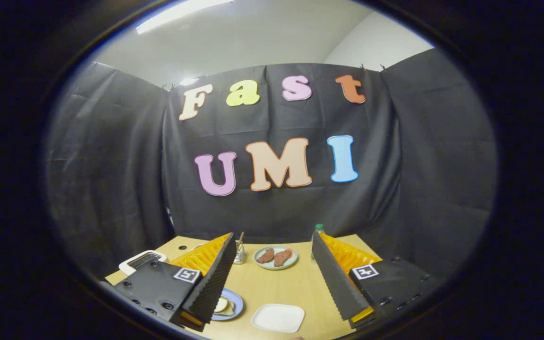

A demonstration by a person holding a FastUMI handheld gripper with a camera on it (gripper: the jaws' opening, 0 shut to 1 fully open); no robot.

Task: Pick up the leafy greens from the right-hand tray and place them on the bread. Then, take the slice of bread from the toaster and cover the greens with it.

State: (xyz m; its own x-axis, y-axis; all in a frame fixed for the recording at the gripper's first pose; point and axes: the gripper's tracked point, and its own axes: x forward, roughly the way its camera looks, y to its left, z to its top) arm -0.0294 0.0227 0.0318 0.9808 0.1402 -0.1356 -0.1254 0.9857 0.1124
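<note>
Pale wood desk (276, 288) fills the lower centre of the frame, black cloth booth wall (418, 165) behind it, white ceiling above. Jaws of the gripper (274, 278) stand wide apart, holding nothing. Between them lie a white square tray (278, 318) and a grey plate of two brown patties (276, 257). Blue plate with bread (227, 305) sits lower left; white toaster (142, 260) further left. Bread's long axis: can't tell.
</note>
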